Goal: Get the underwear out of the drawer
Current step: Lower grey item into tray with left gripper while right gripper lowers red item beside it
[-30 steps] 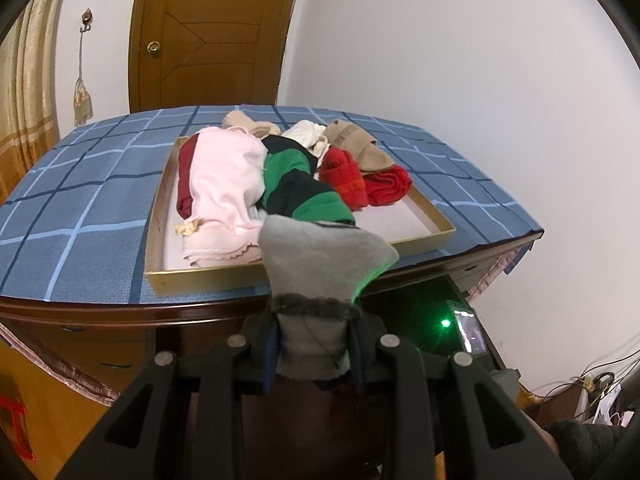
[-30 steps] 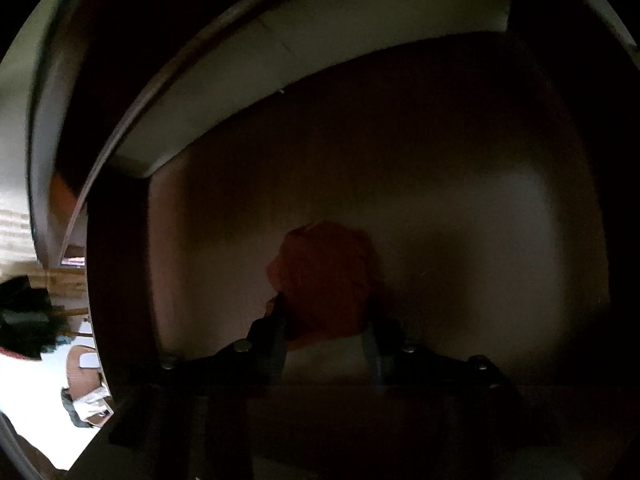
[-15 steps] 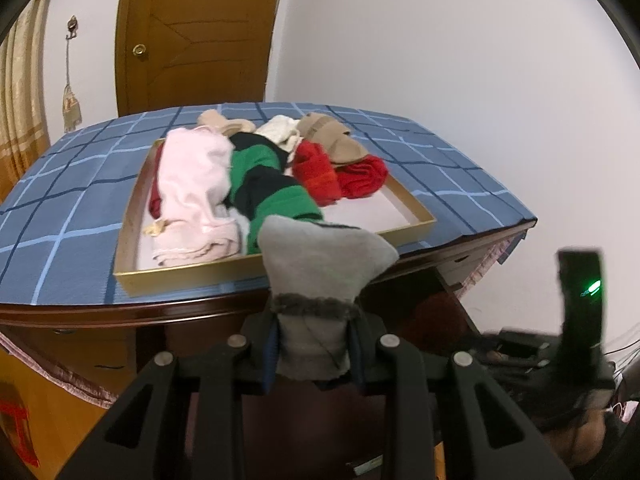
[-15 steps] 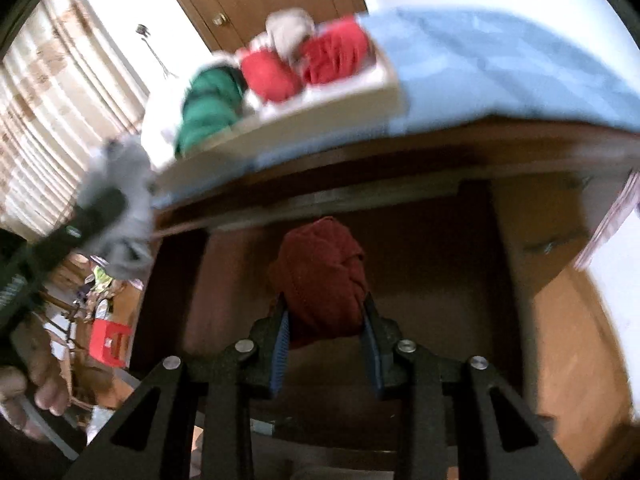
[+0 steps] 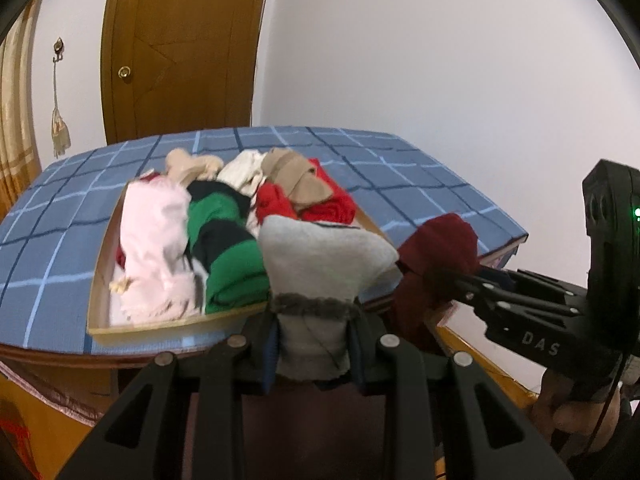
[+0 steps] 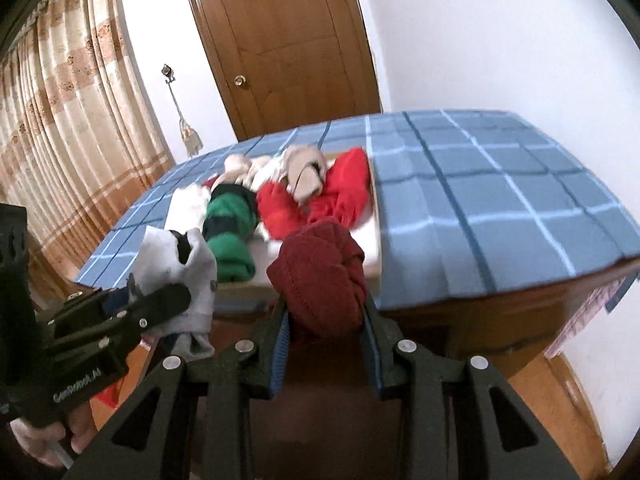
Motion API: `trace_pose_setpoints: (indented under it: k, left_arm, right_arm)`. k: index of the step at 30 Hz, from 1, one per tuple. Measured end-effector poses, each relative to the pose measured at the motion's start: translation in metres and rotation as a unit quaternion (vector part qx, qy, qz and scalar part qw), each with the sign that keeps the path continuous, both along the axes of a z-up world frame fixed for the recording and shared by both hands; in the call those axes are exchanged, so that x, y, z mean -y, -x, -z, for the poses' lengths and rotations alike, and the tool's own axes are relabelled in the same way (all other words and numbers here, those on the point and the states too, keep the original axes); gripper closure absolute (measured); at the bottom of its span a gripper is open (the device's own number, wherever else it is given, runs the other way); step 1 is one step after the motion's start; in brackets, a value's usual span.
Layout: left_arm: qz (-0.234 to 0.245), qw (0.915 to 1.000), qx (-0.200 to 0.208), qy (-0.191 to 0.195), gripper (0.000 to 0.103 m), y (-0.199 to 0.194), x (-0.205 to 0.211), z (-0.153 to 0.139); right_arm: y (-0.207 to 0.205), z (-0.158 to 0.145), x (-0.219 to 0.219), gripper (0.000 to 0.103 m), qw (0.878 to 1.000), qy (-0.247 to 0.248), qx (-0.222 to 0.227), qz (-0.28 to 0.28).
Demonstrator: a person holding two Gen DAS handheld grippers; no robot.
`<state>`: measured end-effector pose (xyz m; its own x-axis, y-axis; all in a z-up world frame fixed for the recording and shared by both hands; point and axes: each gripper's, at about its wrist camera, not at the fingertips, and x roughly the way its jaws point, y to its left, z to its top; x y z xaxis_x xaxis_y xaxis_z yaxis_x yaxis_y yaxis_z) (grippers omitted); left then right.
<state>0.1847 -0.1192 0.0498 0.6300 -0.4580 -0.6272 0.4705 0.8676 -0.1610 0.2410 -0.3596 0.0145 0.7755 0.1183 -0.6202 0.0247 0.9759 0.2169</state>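
My left gripper [image 5: 314,344] is shut on a grey underwear [image 5: 320,264] and holds it up just in front of the table edge. It also shows in the right wrist view [image 6: 180,264]. My right gripper [image 6: 326,332] is shut on a dark red underwear [image 6: 320,276], held level with the table edge; this garment also shows in the left wrist view [image 5: 440,252], to the right of the grey one. Ahead on the table lies a shallow cardboard tray [image 5: 100,280] with pink, green-black, red, beige and white garments [image 5: 224,232]. The drawer is not in view.
The table wears a blue checked cloth [image 6: 480,184]. Its wooden front edge [image 6: 500,308] is just ahead of both grippers. A brown door [image 5: 180,48] and white wall stand behind. A curtain [image 6: 72,120] hangs at the left.
My right gripper has come up out of the dark drawer space with the dark red underwear to table height, beside my left gripper. My left gripper rose slightly, still holding the grey underwear.
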Motion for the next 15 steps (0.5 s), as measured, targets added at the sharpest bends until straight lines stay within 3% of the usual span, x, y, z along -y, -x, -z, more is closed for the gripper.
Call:
trace_pose_setpoints:
  k: [15]
  left_arm:
    - [-0.026, 0.9995, 0.001, -0.017, 0.076, -0.052, 0.03, 0.008]
  right_arm:
    - [-0.056, -0.001, 0.008, 0.068, 0.999, 0.032, 0.004, 0.017]
